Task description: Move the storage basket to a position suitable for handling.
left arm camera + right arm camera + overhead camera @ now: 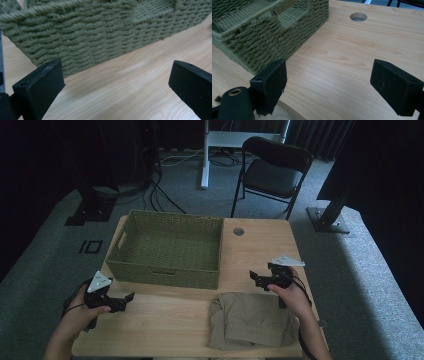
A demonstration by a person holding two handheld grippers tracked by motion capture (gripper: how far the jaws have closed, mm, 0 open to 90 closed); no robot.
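A light wooden table (pixel 165 320) stands on grey carpet (pixel 50 245) in a dim room. Beyond the table sit a black folding chair (pixel 272 172), a white desk leg (pixel 205 155), trailing cables (pixel 160 190) and dark curtains (pixel 315 135).

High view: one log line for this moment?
left tongs: open, held nothing | right tongs: open, held nothing | woven basket: empty | folded khaki garment: on table, near edge

Woven basket (pixel 95 37) is blurred and cropped by the top and side edges in the left gripper view, folded khaki cloth (pixel 252 320) runs past the table's near edge at frame bottom in the high view, forearms cut off there, room beyond too dark to read.
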